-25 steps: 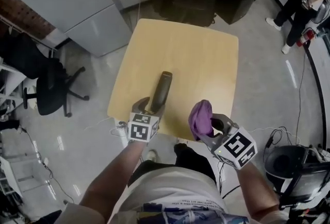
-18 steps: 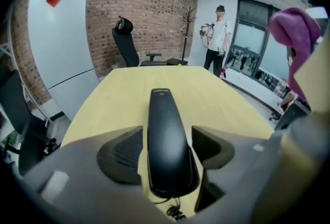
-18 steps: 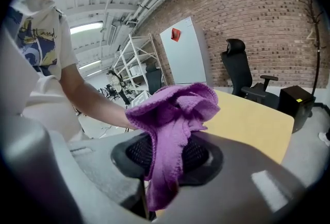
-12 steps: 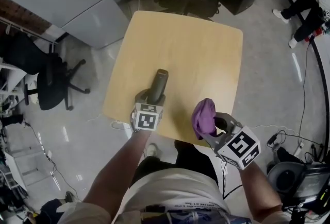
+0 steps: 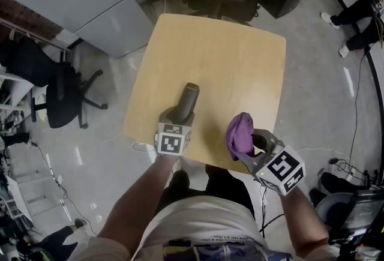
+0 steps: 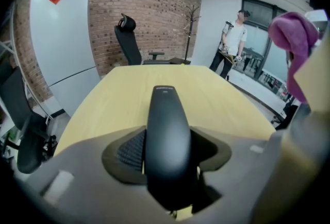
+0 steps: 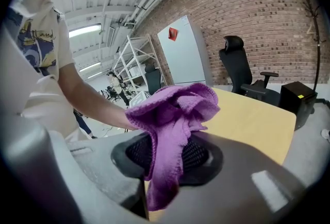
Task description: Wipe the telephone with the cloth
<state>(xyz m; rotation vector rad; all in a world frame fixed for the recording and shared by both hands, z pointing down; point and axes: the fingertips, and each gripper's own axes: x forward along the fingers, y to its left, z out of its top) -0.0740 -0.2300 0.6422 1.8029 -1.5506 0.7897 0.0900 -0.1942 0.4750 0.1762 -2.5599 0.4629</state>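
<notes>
counter [image 5: 228,56]: pale wood top, rounded corners; bare apart from the items below.
telephone, handling: judged rigid, moderate wt, smooth moulded shell, so likely slippery under a wiping load. To be treated as fairly robust, but not to be dropped.
telephone, hold pt: best taken at one end across the narrow width, leaving most of the body free for wiping. That is the grip seen now.
telephone, look: telephone [image 6: 167,135] is a slim dark handset, elongated, rounded back, satin finish, small print near the far tip (illegible).
telephone, posn: over the near-left part of the counter, near end in the L claw, far end pointing towards the counter's middle. Contact w/ the counter cannot be determined.
cloth, handling: judged soft, light, limp; conforms to curved surfaces, and loose folds can snag. To be held by a bunched portion.
cloth, look: cloth [image 7: 172,115] is purple, terry-like weave, stitched edge, bunched above the pads w/ one tail hanging down.
cloth, posn: above the counter's near edge, right of the telephone, near it but not touching.
L claw [image 5: 176,114]: jaws have just been closing further; pads pinched on the telephone's near end.
R claw [image 5: 249,146]: pinched on the cloth.
</notes>
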